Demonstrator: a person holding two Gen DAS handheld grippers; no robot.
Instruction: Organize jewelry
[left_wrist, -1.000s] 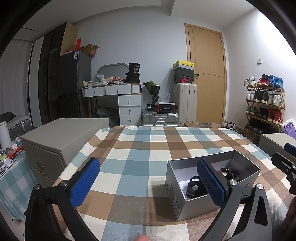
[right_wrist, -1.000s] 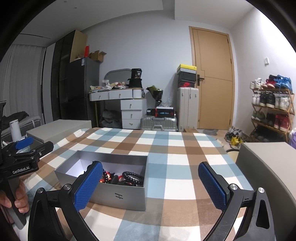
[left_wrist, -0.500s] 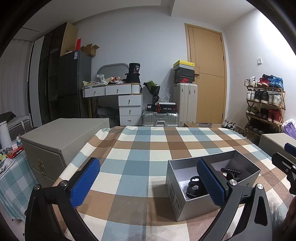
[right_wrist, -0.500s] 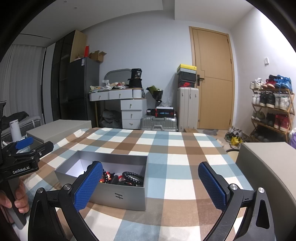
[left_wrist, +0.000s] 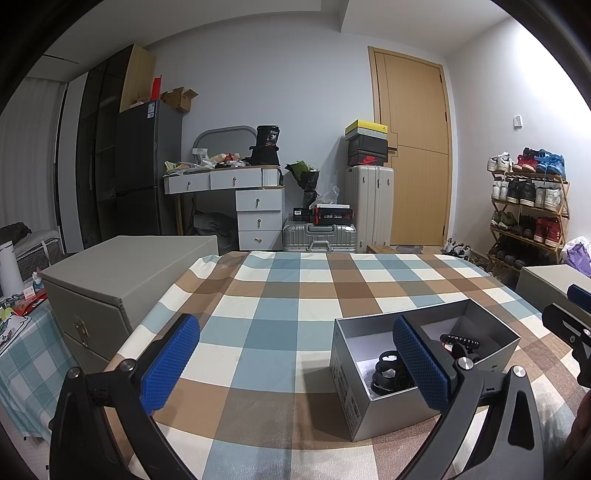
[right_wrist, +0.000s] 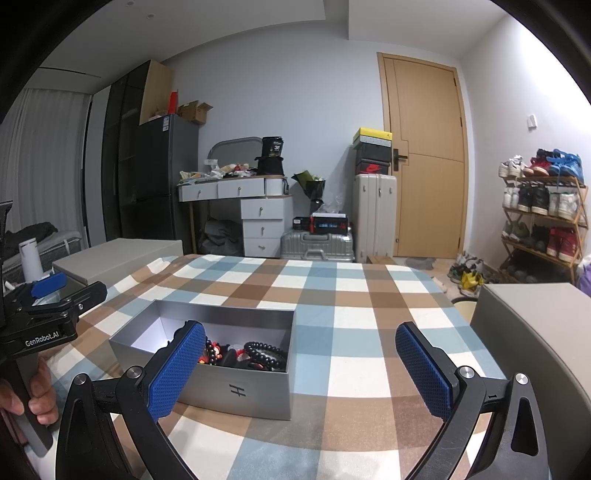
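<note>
Two black grippers with blue ribbed pads, the left gripper (left_wrist: 295, 365) and the right gripper (right_wrist: 301, 365), hover spread wide and empty over a worktop covered in a blue, brown and cream checked cloth (right_wrist: 354, 314). Between them sits an open silver-grey cardboard box (right_wrist: 236, 391) holding a tangle of black beaded bracelets (right_wrist: 266, 350) and red pieces. This fits either sorting about to start or everything gathered, so I judge no move.

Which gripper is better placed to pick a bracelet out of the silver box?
Probably the right gripper: open, and the black bead bracelet lies inside the silver box between its fingers. The left gripper, also open, sees them mostly hidden.
</note>
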